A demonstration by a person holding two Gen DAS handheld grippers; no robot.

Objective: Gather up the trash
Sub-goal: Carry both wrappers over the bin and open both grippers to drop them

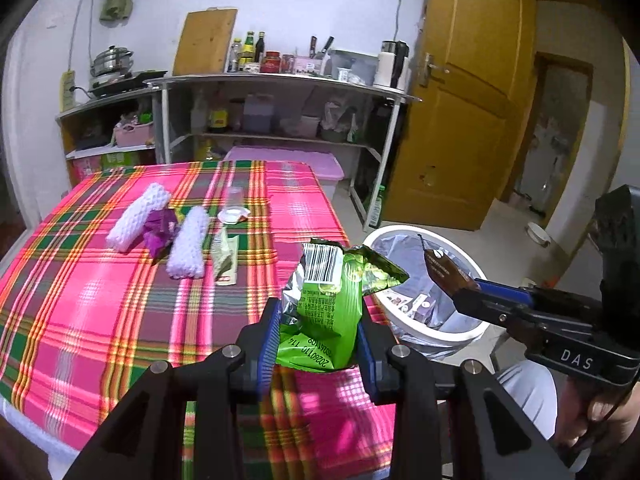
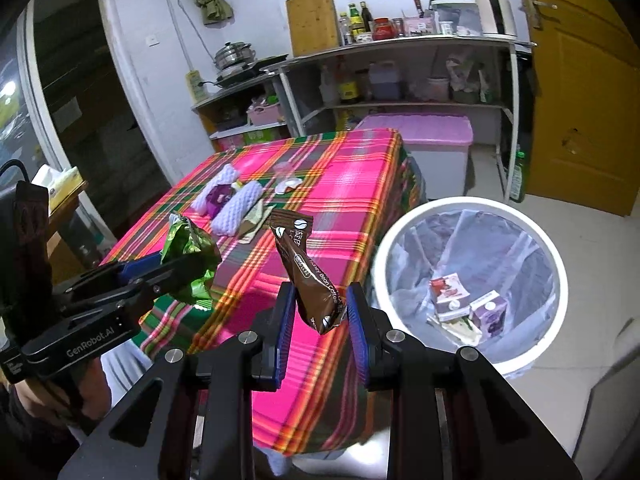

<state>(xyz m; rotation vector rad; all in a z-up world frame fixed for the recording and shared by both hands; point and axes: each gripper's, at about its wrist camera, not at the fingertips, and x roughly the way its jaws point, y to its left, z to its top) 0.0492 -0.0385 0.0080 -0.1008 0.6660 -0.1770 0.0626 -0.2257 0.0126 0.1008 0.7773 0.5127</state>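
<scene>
Green wrapper (image 1: 328,304) clamped in left hand-held gripper (image 1: 318,340)

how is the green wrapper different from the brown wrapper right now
The green wrapper is wide and crumpled, with a barcode and silver lining showing; the brown wrapper is narrow and long, with white coffee-bean marks. The green one sits in the left gripper, the brown one in the right gripper. Both are empty snack packets held up near the white bin, not yet in it.
</scene>
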